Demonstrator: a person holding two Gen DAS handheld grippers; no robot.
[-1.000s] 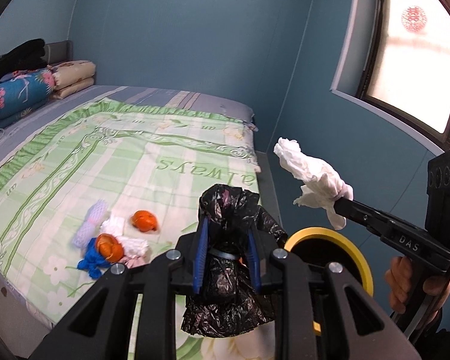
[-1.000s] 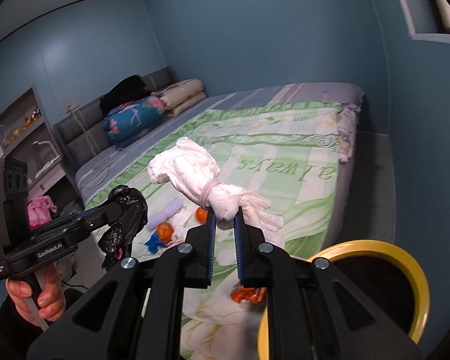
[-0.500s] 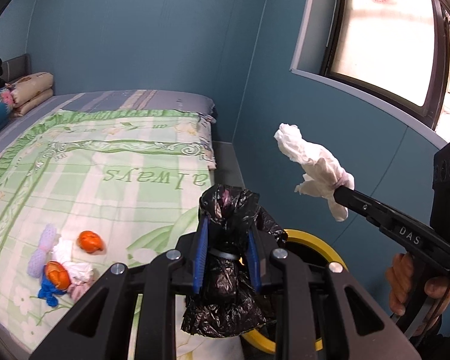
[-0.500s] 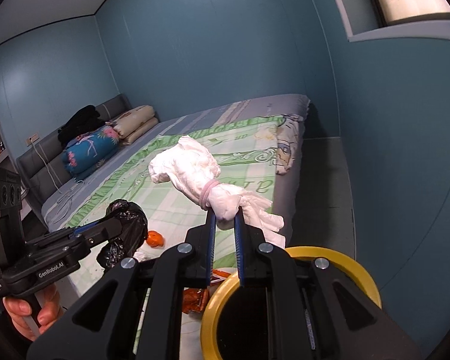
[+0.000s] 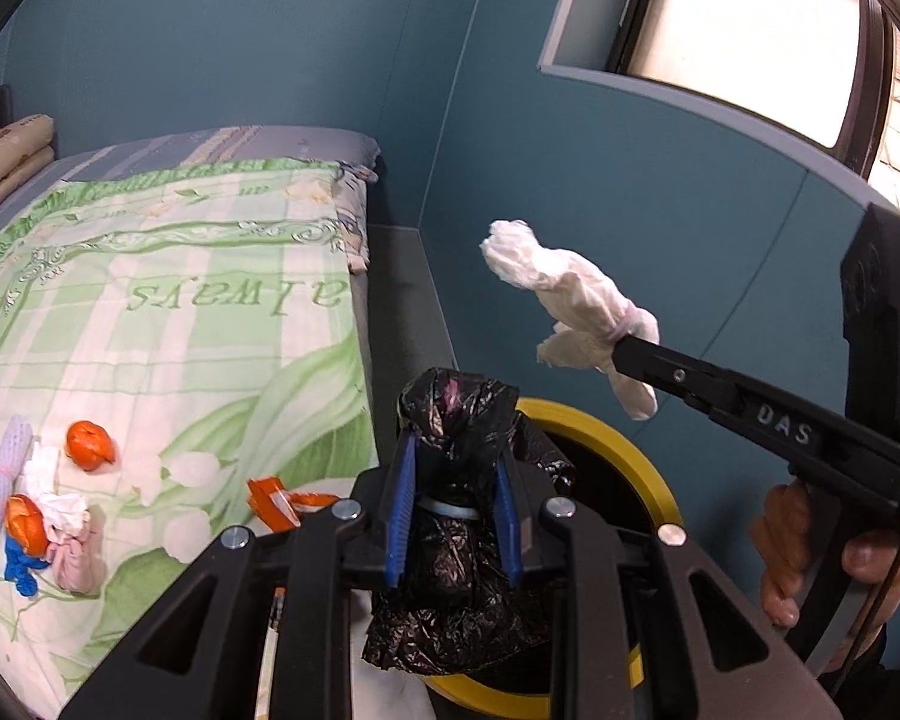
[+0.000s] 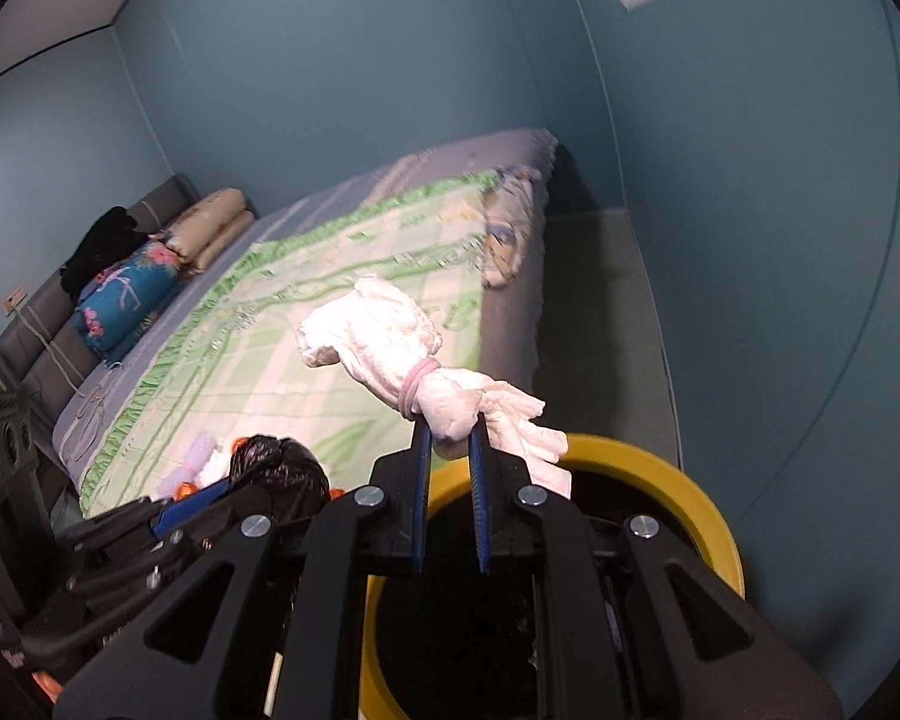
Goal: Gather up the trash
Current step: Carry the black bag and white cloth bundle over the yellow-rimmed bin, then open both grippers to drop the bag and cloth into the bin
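Note:
My left gripper (image 5: 455, 450) is shut on a crumpled black plastic bag (image 5: 462, 546) and holds it over the near rim of a yellow-rimmed bin (image 5: 618, 438). My right gripper (image 6: 450, 441) is shut on a white tissue bundle (image 6: 390, 342) tied with a pink band, held above the same bin (image 6: 678, 498). The bundle also shows in the left wrist view (image 5: 570, 306), up right of the black bag. The black bag shows in the right wrist view (image 6: 276, 471), to the left.
The bin stands on the floor between the bed (image 5: 168, 312) and the blue wall (image 5: 660, 210). On the bedspread lie orange peels (image 5: 90, 445), an orange wrapper (image 5: 273, 498), a purple net (image 5: 3, 480) and tissue scraps (image 5: 66, 519). Pillows (image 6: 150, 276) sit at the headboard.
Both grippers have swung right from the bed toward the bin, each keeping its load. The bin now lies under both, and the grippers point lower.

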